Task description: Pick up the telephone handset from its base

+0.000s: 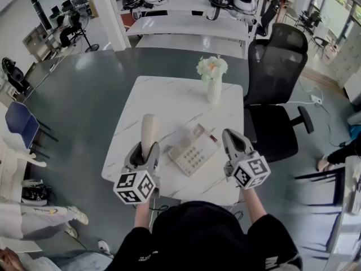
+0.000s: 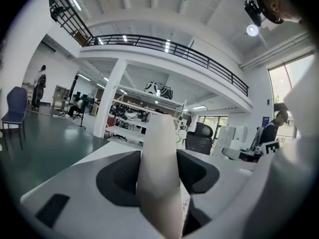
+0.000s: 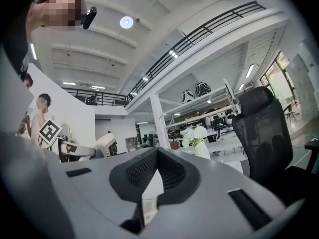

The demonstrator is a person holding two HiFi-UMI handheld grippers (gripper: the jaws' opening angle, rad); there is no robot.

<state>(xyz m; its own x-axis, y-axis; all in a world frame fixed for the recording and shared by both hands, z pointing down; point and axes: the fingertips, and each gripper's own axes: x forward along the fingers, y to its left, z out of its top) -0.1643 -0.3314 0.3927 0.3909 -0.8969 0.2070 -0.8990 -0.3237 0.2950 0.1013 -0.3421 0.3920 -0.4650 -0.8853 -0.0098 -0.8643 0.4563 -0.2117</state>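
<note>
The beige telephone handset (image 1: pixel 149 130) stands nearly upright above the white marble table (image 1: pixel 169 97), lifted off its base. My left gripper (image 1: pixel 148 151) is shut on its lower part. In the left gripper view the handset (image 2: pixel 158 173) fills the gap between the dark pads (image 2: pixel 119 176). The beige telephone base (image 1: pixel 193 149) with its keypad lies flat on the table between the two grippers. My right gripper (image 1: pixel 230 137) hovers to the right of the base, and its jaws meet at the tips with nothing held (image 3: pixel 157 153).
A white vase of pale flowers (image 1: pixel 212 78) stands at the table's far side. A black mesh office chair (image 1: pixel 279 83) sits at the table's right. A blue chair (image 1: pixel 20 123) stands far left on the dark floor.
</note>
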